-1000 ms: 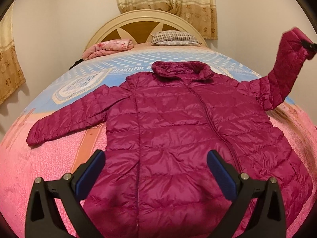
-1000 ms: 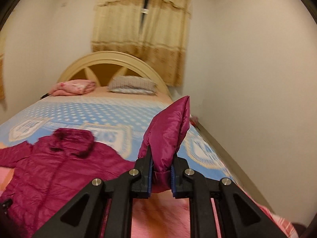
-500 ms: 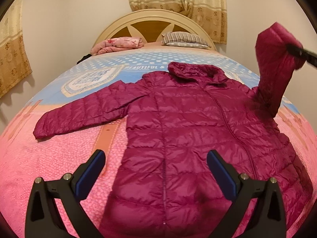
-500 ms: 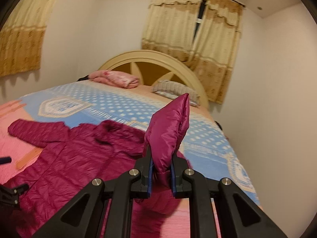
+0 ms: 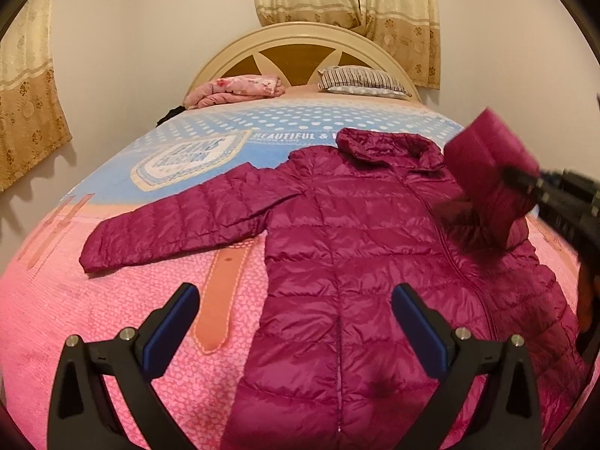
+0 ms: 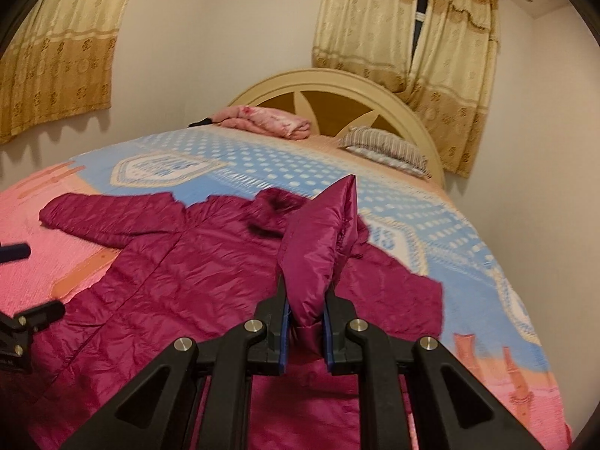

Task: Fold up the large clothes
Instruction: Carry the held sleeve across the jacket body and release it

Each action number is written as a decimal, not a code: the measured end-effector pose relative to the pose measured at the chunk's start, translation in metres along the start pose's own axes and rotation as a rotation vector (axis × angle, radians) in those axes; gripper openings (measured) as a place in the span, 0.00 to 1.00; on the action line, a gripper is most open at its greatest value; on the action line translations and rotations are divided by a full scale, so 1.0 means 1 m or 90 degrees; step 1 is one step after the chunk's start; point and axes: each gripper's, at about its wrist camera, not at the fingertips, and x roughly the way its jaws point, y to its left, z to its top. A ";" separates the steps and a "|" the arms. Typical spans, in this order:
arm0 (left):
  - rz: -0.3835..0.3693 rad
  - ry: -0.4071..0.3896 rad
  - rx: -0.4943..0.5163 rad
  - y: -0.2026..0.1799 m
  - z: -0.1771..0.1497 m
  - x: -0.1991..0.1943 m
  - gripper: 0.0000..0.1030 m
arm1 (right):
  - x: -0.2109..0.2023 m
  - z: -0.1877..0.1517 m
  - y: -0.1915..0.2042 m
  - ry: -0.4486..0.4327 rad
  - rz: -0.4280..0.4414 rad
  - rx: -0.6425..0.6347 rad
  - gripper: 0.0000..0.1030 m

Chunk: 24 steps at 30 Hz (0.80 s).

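Note:
A magenta quilted puffer jacket (image 5: 360,247) lies front up on the bed, collar toward the headboard, its left sleeve (image 5: 180,225) stretched out flat. My right gripper (image 6: 304,326) is shut on the cuff of the right sleeve (image 6: 318,247) and holds it raised over the jacket's chest; it also shows at the right of the left wrist view (image 5: 487,172). My left gripper (image 5: 296,322) is open and empty, hovering above the jacket's lower hem. The jacket body also shows in the right wrist view (image 6: 180,277).
The bed has a pink and blue cover (image 5: 75,322) and a cream headboard (image 5: 300,41). A folded pink blanket (image 5: 236,88) and a striped pillow (image 5: 360,80) lie at the head. Walls and curtains (image 6: 405,26) surround the bed.
My right gripper has carried the sleeve cuff leftward and down, from out beside the bed to over the jacket's chest. My left gripper has shifted to the left and stays open.

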 end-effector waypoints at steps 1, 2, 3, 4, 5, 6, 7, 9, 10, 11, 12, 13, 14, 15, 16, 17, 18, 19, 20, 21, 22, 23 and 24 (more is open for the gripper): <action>0.003 -0.002 0.000 0.001 0.001 0.000 1.00 | 0.003 -0.003 0.004 0.005 0.005 -0.001 0.13; 0.006 -0.003 -0.001 0.002 0.003 -0.001 1.00 | 0.005 -0.005 0.007 0.009 0.009 -0.002 0.13; 0.007 -0.005 -0.004 0.003 0.005 -0.001 1.00 | 0.008 -0.009 0.011 0.016 0.014 -0.002 0.13; 0.008 -0.007 -0.006 0.004 0.007 -0.001 1.00 | 0.012 -0.012 0.015 0.021 0.017 -0.002 0.13; 0.007 -0.009 -0.007 0.004 0.009 -0.002 1.00 | 0.015 -0.015 0.017 0.026 0.019 0.000 0.13; 0.009 -0.012 -0.007 0.003 0.012 -0.002 1.00 | 0.018 -0.018 0.019 0.031 0.023 0.005 0.13; 0.009 -0.014 -0.006 0.002 0.014 -0.002 1.00 | 0.022 -0.021 0.021 0.038 0.026 0.010 0.13; 0.010 -0.019 0.003 -0.003 0.018 -0.003 1.00 | 0.031 -0.030 0.027 0.052 0.032 0.019 0.13; 0.011 -0.022 0.009 -0.006 0.020 -0.003 1.00 | 0.034 -0.033 0.030 0.057 0.034 0.020 0.13; 0.012 -0.026 0.014 -0.008 0.022 -0.004 1.00 | 0.038 -0.037 0.033 0.063 0.037 0.022 0.13; 0.013 -0.029 0.019 -0.010 0.024 -0.006 1.00 | 0.042 -0.041 0.035 0.069 0.040 0.026 0.13; 0.013 -0.033 0.024 -0.013 0.027 -0.007 1.00 | 0.044 -0.044 0.037 0.073 0.041 0.031 0.13; 0.014 -0.037 0.027 -0.014 0.029 -0.008 1.00 | 0.047 -0.046 0.038 0.079 0.045 0.035 0.13; 0.015 -0.040 0.031 -0.016 0.032 -0.008 1.00 | 0.049 -0.048 0.039 0.086 0.052 0.039 0.13; 0.017 -0.042 0.033 -0.018 0.033 -0.008 1.00 | 0.051 -0.049 0.041 0.090 0.060 0.043 0.13; 0.018 -0.044 0.035 -0.020 0.036 -0.009 1.00 | 0.052 -0.050 0.041 0.093 0.065 0.045 0.14; 0.019 -0.047 0.036 -0.022 0.039 -0.010 1.00 | 0.052 -0.050 0.041 0.096 0.071 0.046 0.21; 0.019 -0.049 0.037 -0.023 0.041 -0.010 1.00 | 0.052 -0.050 0.041 0.098 0.087 0.045 0.31; 0.021 -0.052 0.038 -0.025 0.043 -0.011 1.00 | 0.053 -0.051 0.043 0.101 0.101 0.044 0.62; 0.023 -0.056 0.040 -0.027 0.046 -0.012 1.00 | 0.052 -0.052 0.044 0.103 0.113 0.045 0.82; 0.025 -0.059 0.041 -0.028 0.047 -0.013 1.00 | 0.049 -0.053 0.046 0.095 0.129 0.045 0.83; 0.025 -0.061 0.043 -0.029 0.049 -0.013 1.00 | 0.047 -0.054 0.048 0.091 0.141 0.043 0.83; 0.025 -0.063 0.044 -0.032 0.053 -0.014 1.00 | 0.045 -0.054 0.049 0.085 0.156 0.041 0.83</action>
